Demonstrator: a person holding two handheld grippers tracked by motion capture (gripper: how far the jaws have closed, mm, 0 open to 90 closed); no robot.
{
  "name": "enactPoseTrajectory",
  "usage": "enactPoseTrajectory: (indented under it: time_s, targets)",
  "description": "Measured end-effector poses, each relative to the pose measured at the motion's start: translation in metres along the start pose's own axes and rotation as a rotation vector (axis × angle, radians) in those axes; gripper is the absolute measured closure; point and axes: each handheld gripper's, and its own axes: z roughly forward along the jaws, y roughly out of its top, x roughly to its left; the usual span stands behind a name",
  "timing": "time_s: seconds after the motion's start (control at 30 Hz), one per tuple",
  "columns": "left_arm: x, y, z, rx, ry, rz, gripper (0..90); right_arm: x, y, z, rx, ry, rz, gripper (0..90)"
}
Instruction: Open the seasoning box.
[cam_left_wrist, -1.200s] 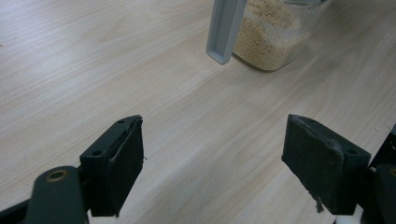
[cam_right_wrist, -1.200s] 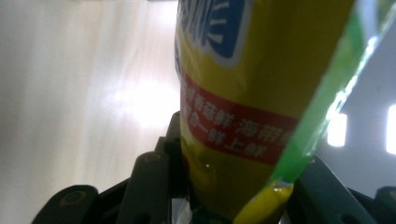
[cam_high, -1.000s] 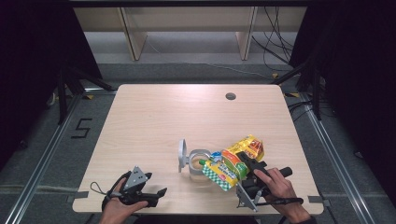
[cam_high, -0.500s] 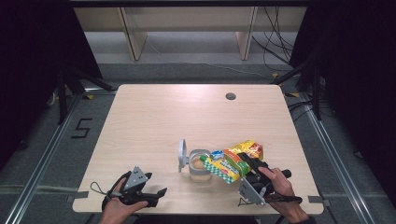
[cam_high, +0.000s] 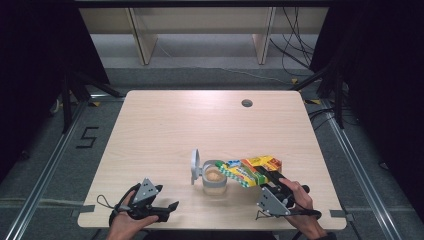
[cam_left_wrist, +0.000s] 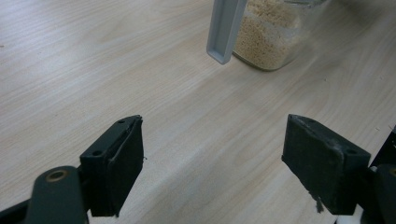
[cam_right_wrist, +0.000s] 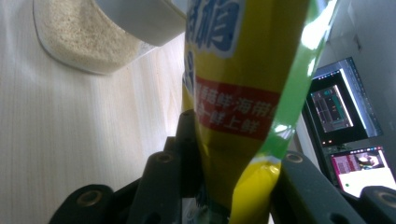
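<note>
Right tool had just been closing and was clamped on the soft, crinkly, light snack pouch near the worktop's front edge, best pinched at its sealed end; left tool sat apart, empty.

Your table is pale wood-grain laminate with a smooth, faintly satin face. The pouch is glossy printed plastic film, creased and catching glare. The jar is clear glass or plastic over coarse beige granules, its lid smooth grey plastic. Your left gripper wears matt black, slightly scuffed pads
</note>
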Motion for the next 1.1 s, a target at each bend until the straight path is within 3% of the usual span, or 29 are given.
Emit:
enactPoseTrajectory:
  time_s: [0.1,0.13,0.17,0.53,0.6,0.63,0.67,0.83,1.0,1.03,1.07,1.1]
  targets:
    - [0.0,0.0,0.0,0.006,-0.003,0.009,19.9,-0.001,-0.002,-0.001,-0.005,0.016,0.045,74.4]
    - [0.0,0.0,0.0,0.003,-0.002,0.006,19.9,-0.004,-0.003,0.001,-0.017,0.017,0.021,74.8]
    - [0.001,0.0,-0.001,0.01,-0.005,0.011,19.9,-0.001,-0.004,-0.001,-0.004,0.027,0.073,75.1]
    - [0.0,0.0,0.0,0.012,-0.006,0.015,19.9,-0.013,-0.023,0.004,-0.059,0.051,0.306,77.1]
    - [-0.001,0.0,0.002,-0.001,-0.006,0.0,19.9,-0.016,-0.028,0.009,-0.065,0.052,0.394,77.8]
    - [-0.001,0.0,0.003,-0.016,-0.008,-0.011,19.9,-0.018,-0.03,0.013,-0.074,0.047,0.413,78.3]
    - [0.0,0.0,0.001,0.008,-0.004,0.009,19.9,-0.019,-0.031,0.015,-0.076,0.045,0.44,78.5]
    - [0.001,0.001,0.0,0.022,-0.001,0.018,19.9,-0.026,-0.041,0.033,-0.088,0.036,0.56,79.7]
    - [0.0,0.001,0.001,0.004,0.003,-0.006,19.9,-0.033,-0.052,0.044,-0.112,0.015,0.671,80.6]
    - [0.0,0.001,0.001,0.001,-0.001,0.0,19.9,-0.034,-0.054,0.045,-0.12,0.005,0.685,80.6]
    - [0.002,0.001,-0.001,0.018,-0.002,0.035,19.9,-0.035,-0.057,0.046,-0.133,0.0,0.701,80.6]
    - [0.002,0.001,0.0,0.014,-0.004,0.023,19.9,-0.034,-0.059,0.045,-0.129,-0.005,0.745,80.6]
